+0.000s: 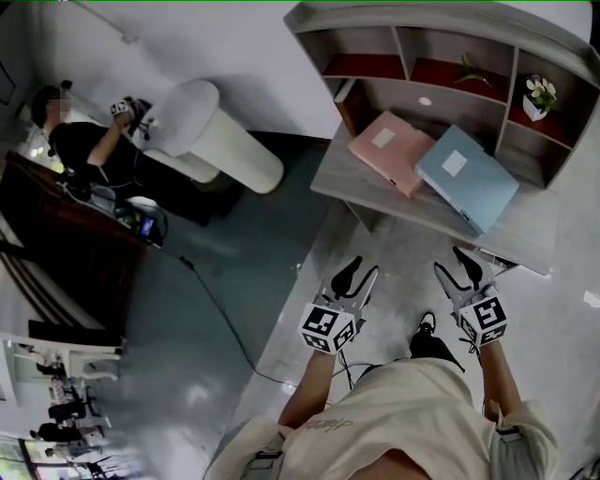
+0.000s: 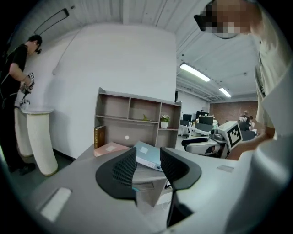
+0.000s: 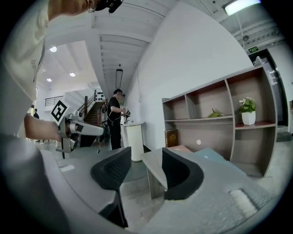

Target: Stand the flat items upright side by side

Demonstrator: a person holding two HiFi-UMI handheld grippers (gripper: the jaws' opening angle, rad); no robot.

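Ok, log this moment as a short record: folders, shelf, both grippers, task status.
pink folder: lying flat on the desk
blue folder: lying flat, right of the pink one
shelf unit: at the desk's back, potted plant in a right compartment
left gripper: open, empty, short of the desk
right gripper: open, empty, short of the desk
task status: neither folder upright yet

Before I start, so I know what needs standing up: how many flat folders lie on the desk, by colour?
Pink flat folder with a white label: 1
Light blue flat folder with a white label: 1
Total: 2, both lying flat on the grey desk
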